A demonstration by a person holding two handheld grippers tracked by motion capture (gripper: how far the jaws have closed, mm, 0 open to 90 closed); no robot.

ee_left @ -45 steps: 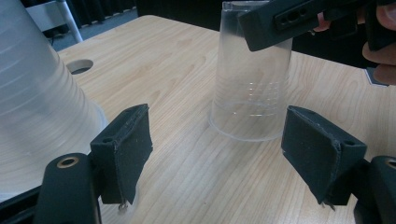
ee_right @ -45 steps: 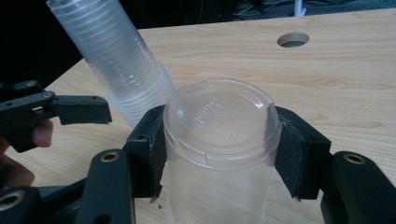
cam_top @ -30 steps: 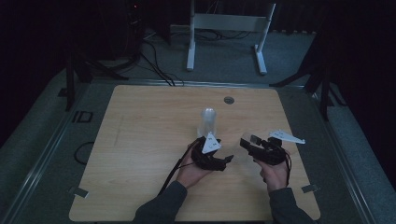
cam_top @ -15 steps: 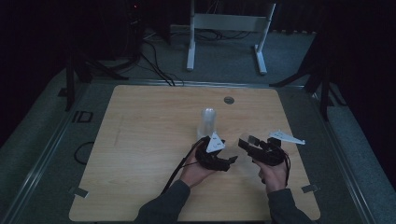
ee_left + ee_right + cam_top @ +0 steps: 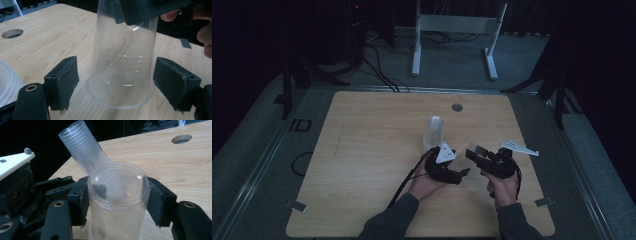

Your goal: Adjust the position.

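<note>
Now | right gripper [image 5: 117, 202] clamps cup [image 5: 117, 195], steadying it | left gripper [image 5: 120, 90] jaws just opened, letting go | stack [image 5: 434, 131] at 12 o'clock

A clear plastic cup [image 5: 117, 202], upside down with its ribbed base uppermost, sits clamped between the right gripper [image 5: 117, 202]'s black pads. In the left gripper view its open rim [image 5: 118, 92] hangs just above the wood, between the left gripper [image 5: 115, 87]'s jaws, which have just been opening and stand clear of it. Just beyond it a stack of clear plastic cups [image 5: 83, 148] stands inverted on the tabletop.
</note>
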